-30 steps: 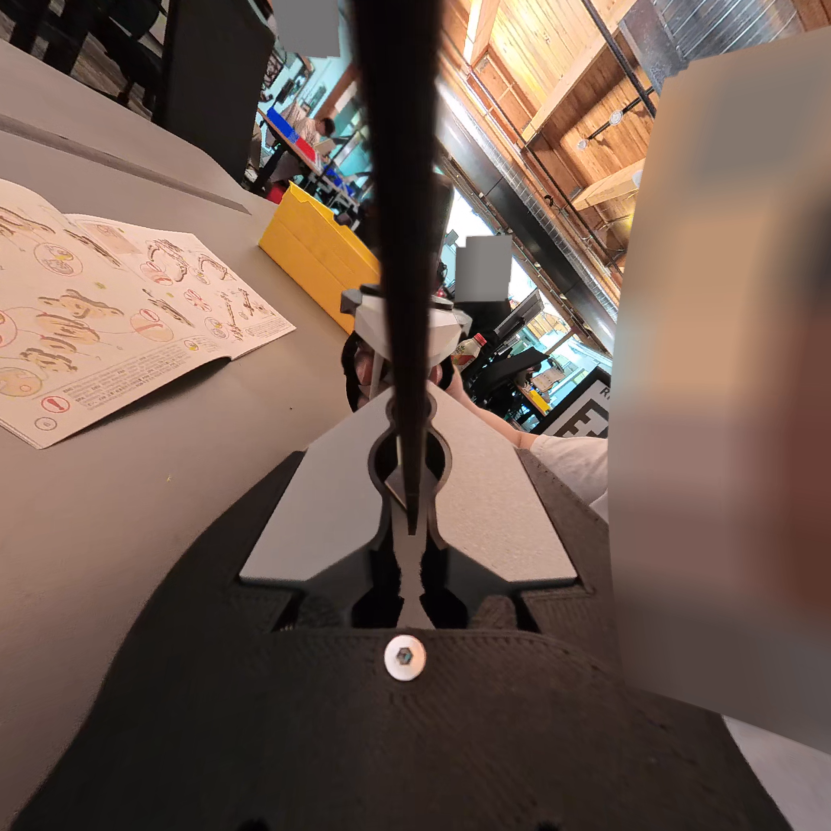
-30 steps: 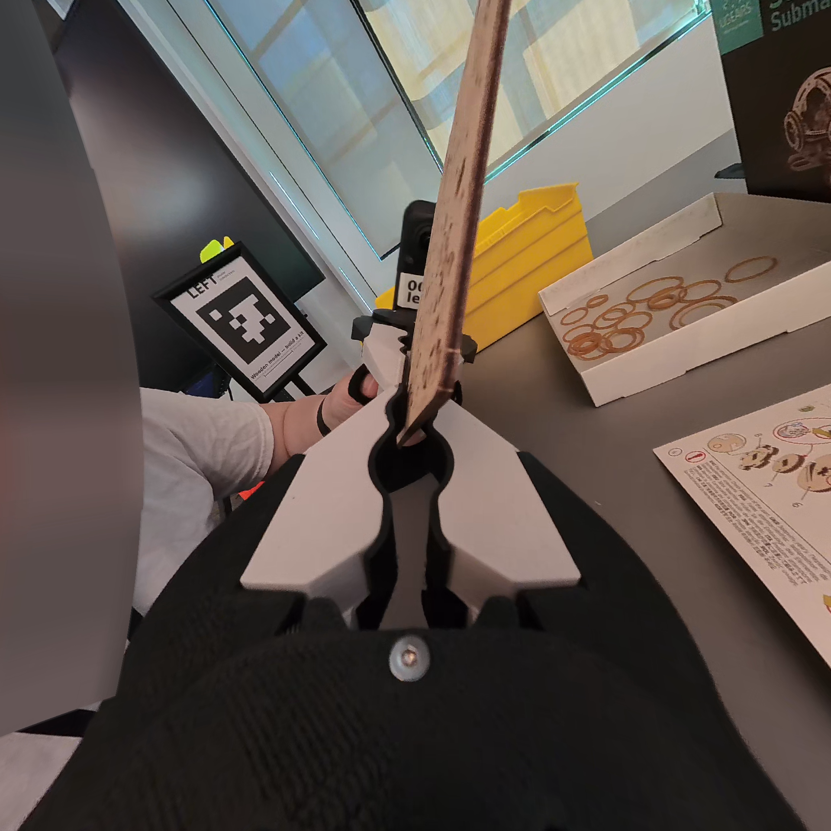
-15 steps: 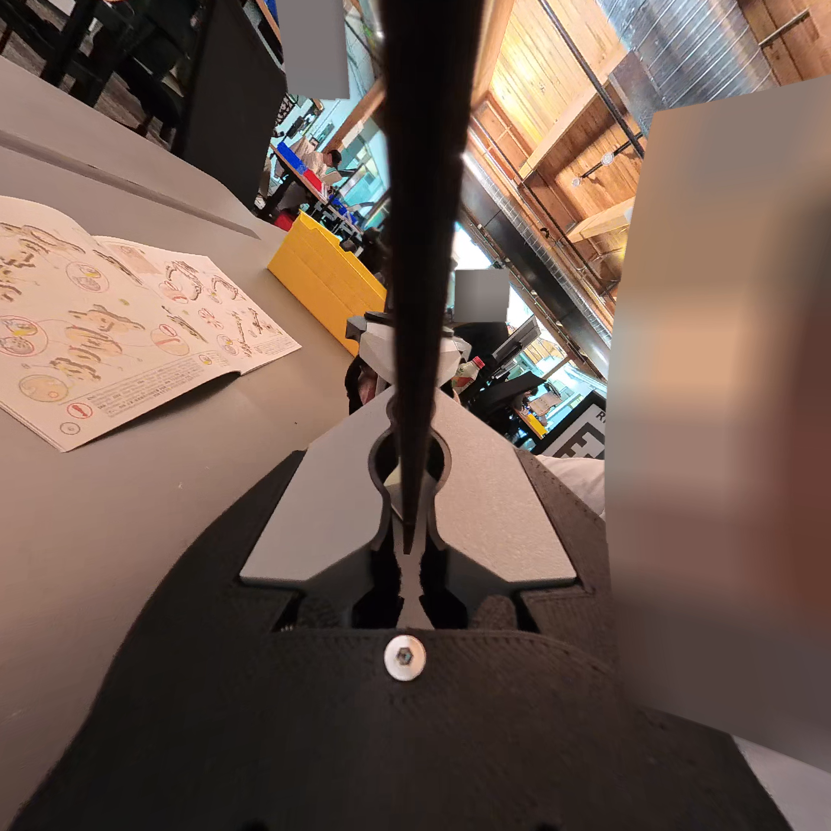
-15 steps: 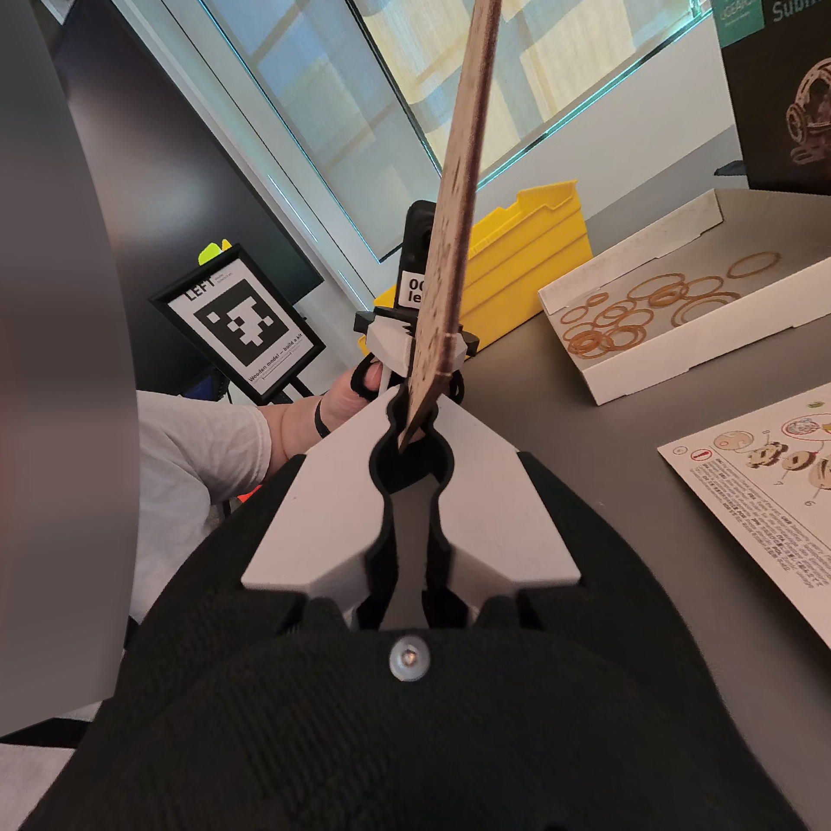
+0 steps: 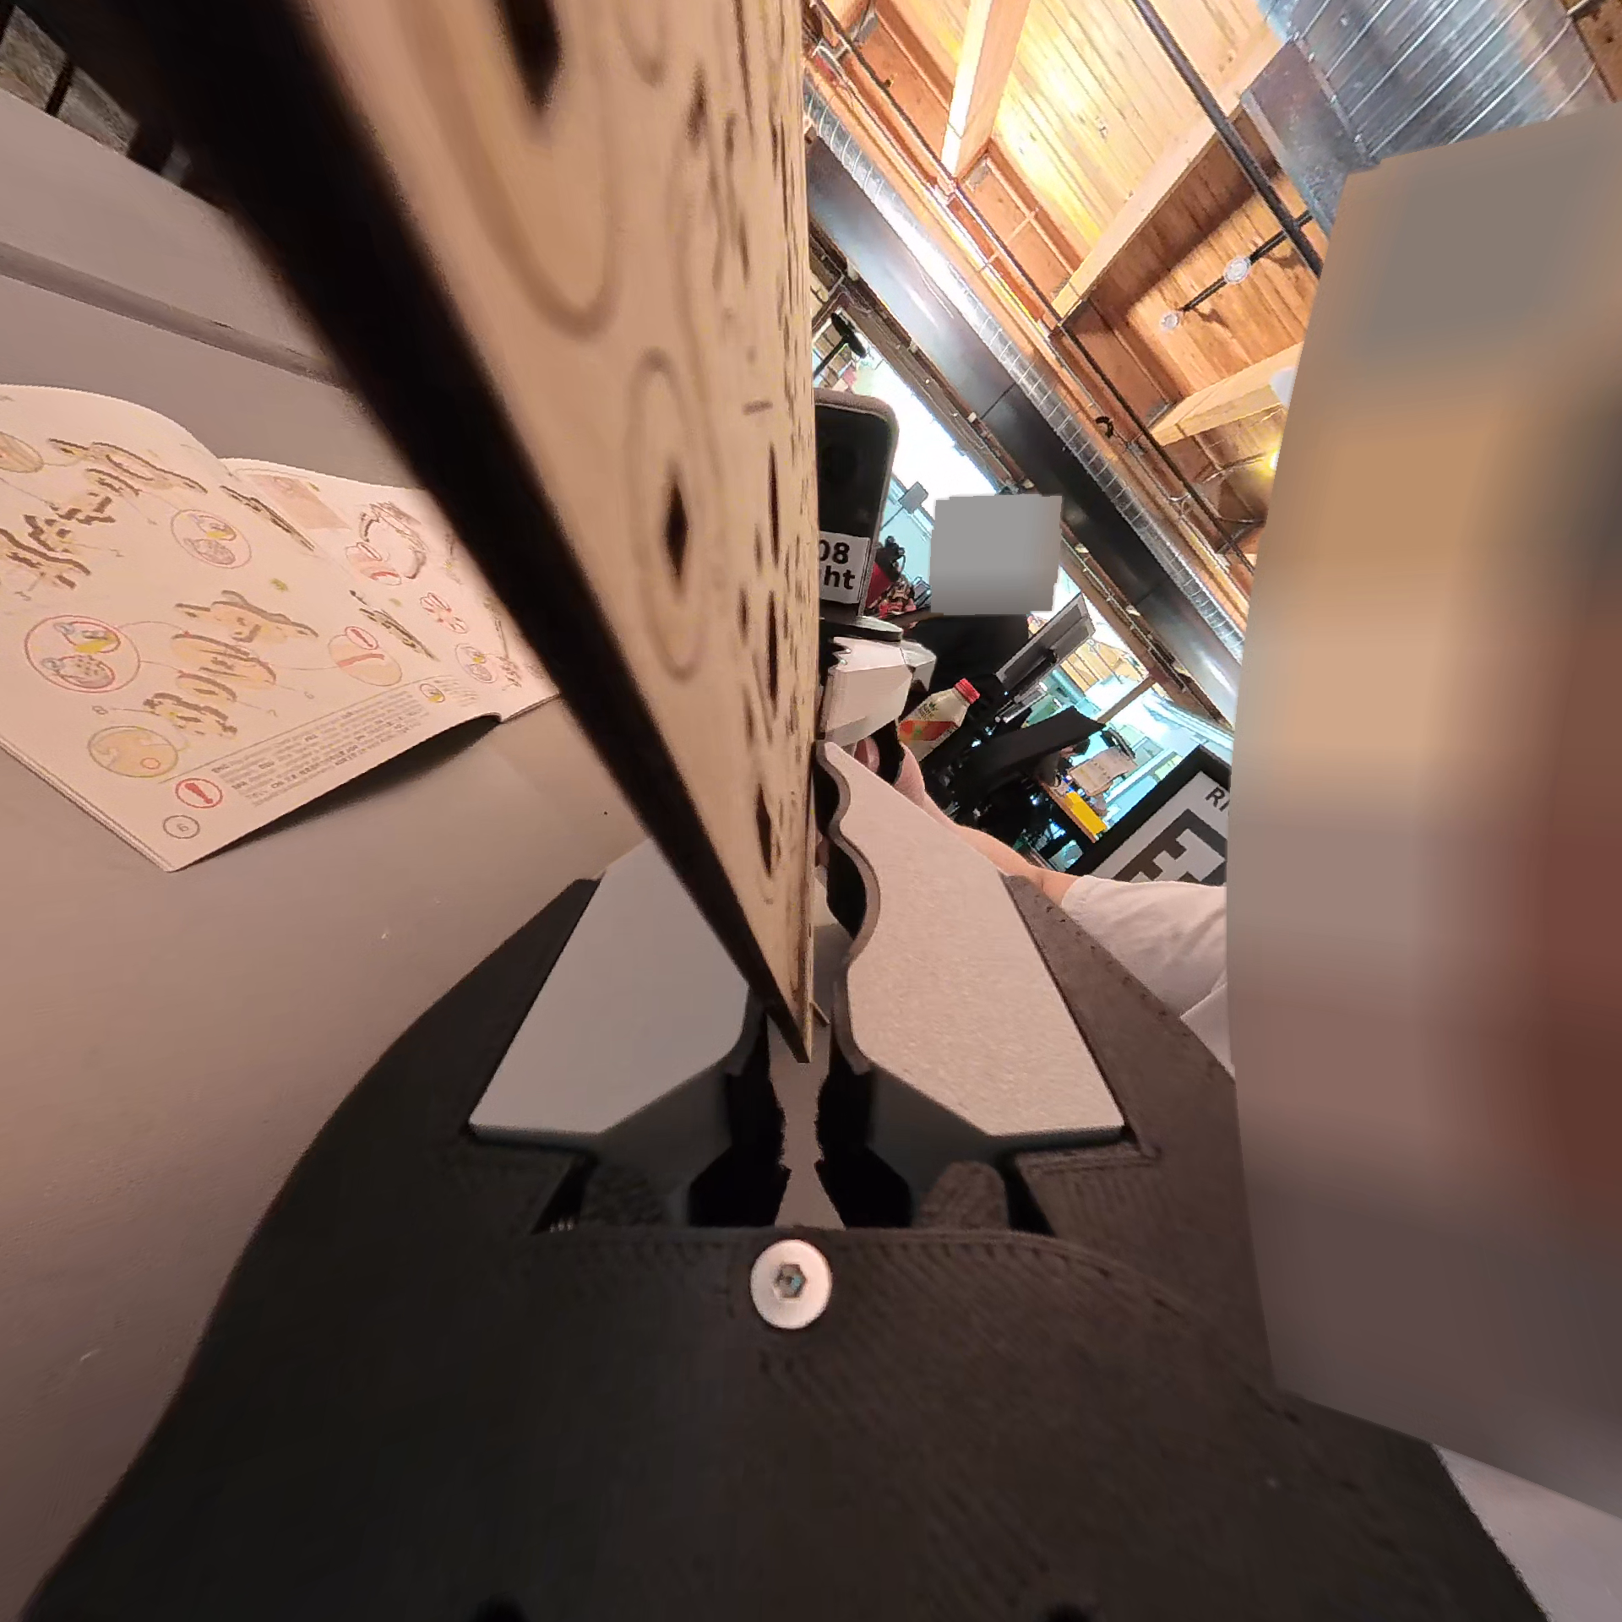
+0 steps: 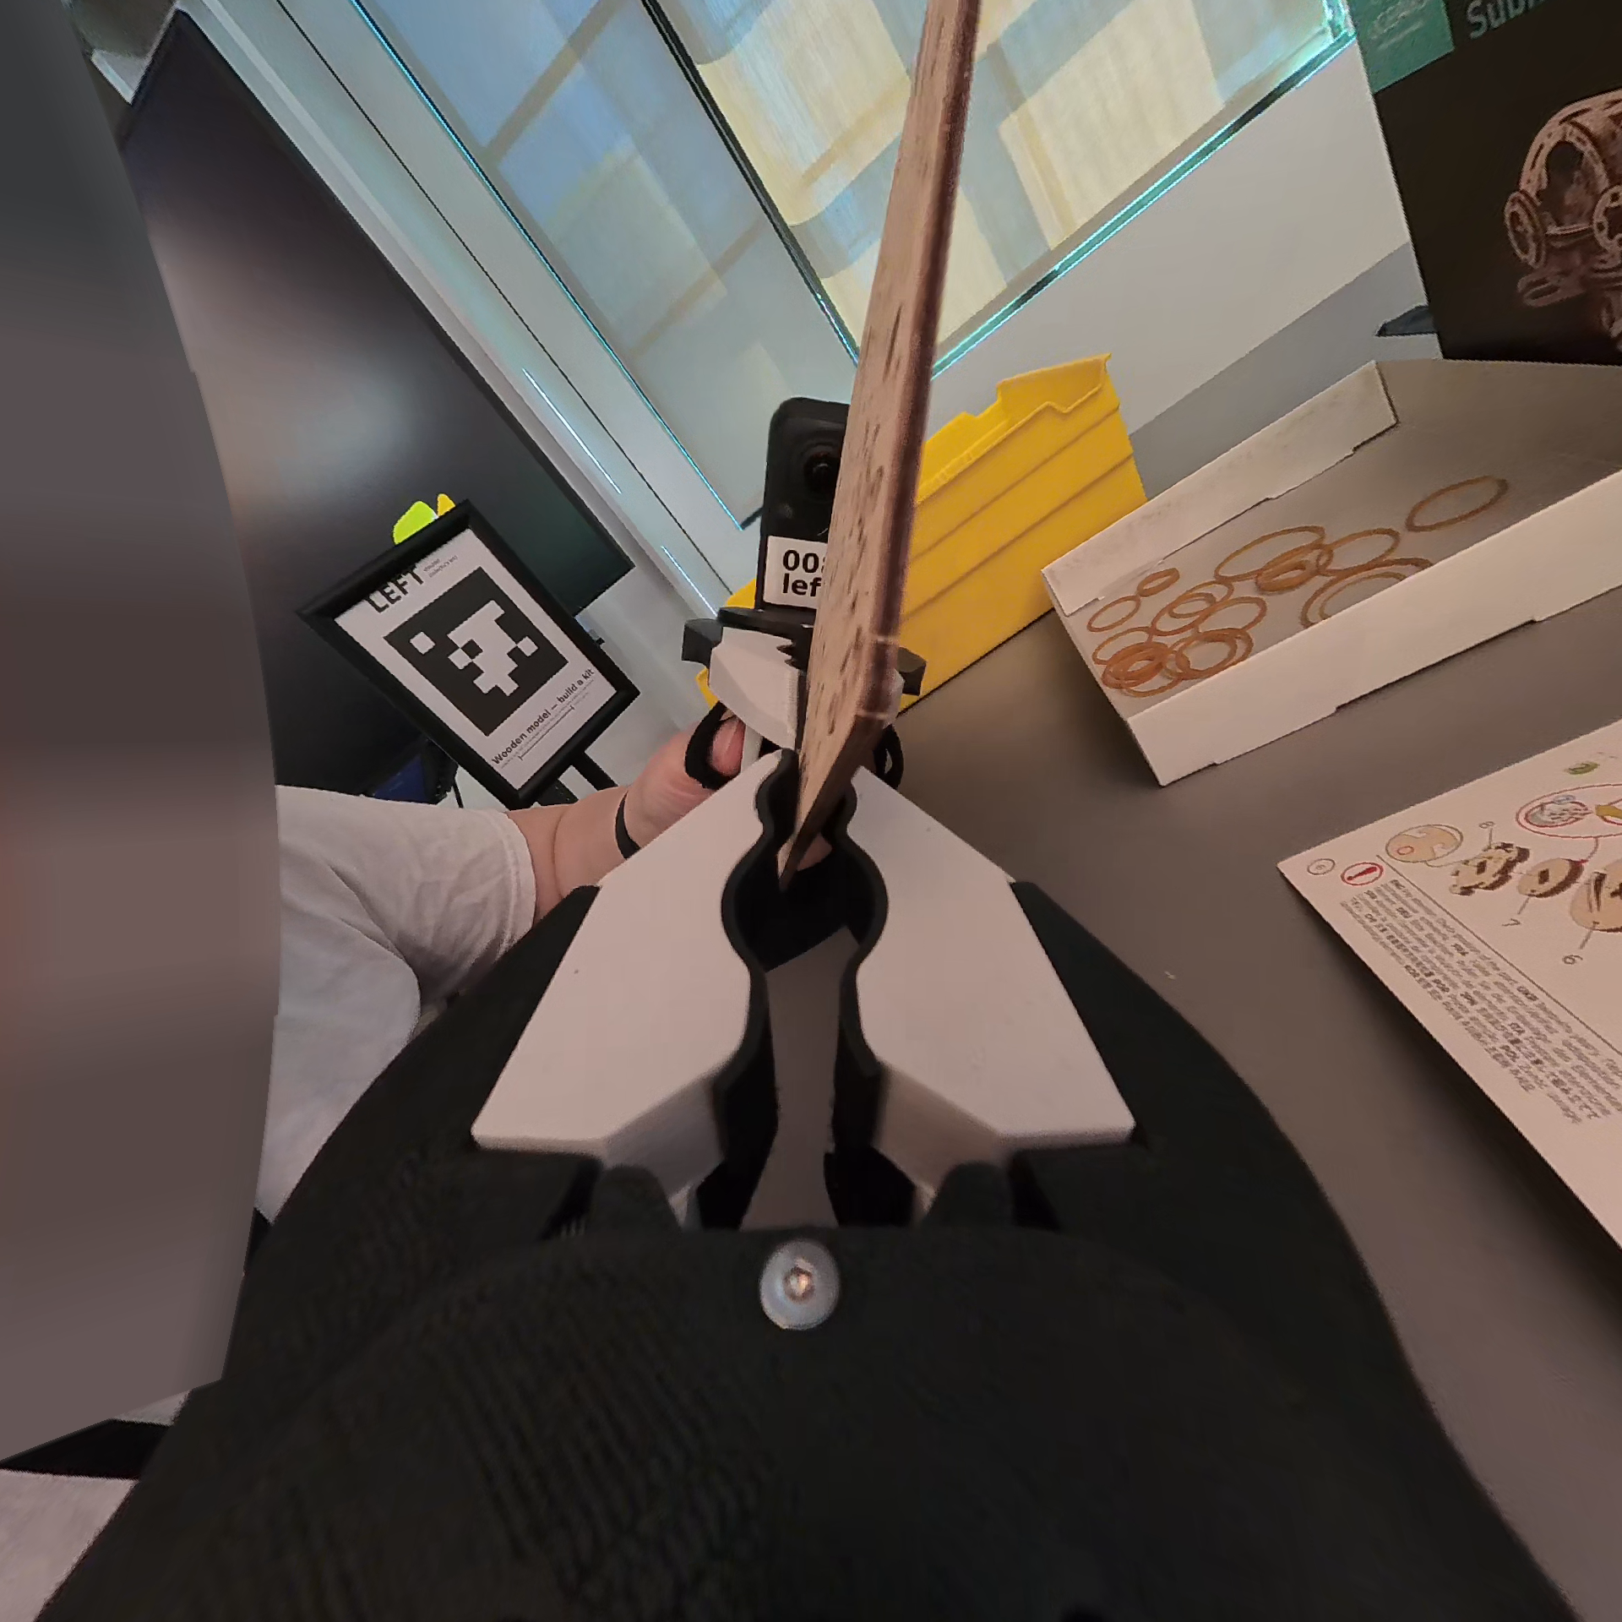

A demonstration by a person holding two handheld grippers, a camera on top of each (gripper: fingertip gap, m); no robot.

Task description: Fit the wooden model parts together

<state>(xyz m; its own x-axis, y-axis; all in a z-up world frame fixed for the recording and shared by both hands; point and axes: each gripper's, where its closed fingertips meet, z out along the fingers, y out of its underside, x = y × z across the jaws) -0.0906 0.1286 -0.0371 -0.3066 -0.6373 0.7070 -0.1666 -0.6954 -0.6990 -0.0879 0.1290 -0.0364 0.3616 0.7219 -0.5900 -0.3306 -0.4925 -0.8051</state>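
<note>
A thin wooden sheet (image 6: 913, 351) of laser-cut parts is held upright between both grippers. My right gripper (image 6: 812, 781) is shut on its lower corner. My left gripper (image 5: 803, 790) is shut on the same sheet (image 5: 667, 439), whose cut face slants up to the left and hides the left finger. Each gripper shows in the other's view, facing it: the right one (image 5: 864, 693) beyond the sheet's edge, the left one (image 6: 759, 680) clamped on the sheet farther along.
An open instruction booklet (image 5: 219, 632) lies on the grey table (image 5: 175, 1053); it also shows in the right wrist view (image 6: 1492, 922). A yellow bin (image 6: 1009, 527), a white tray of rubber bands (image 6: 1360, 667), a dark kit box (image 6: 1536, 175) and a framed marker sign (image 6: 474, 649) stand around. A person's hand (image 6: 667, 790) holds the left gripper. My two grippers' fingertips are within a few centimetres of each other.
In the left wrist view the sheet was edge-on and now slants left, showing its cut face. The right wrist view has barely changed.
</note>
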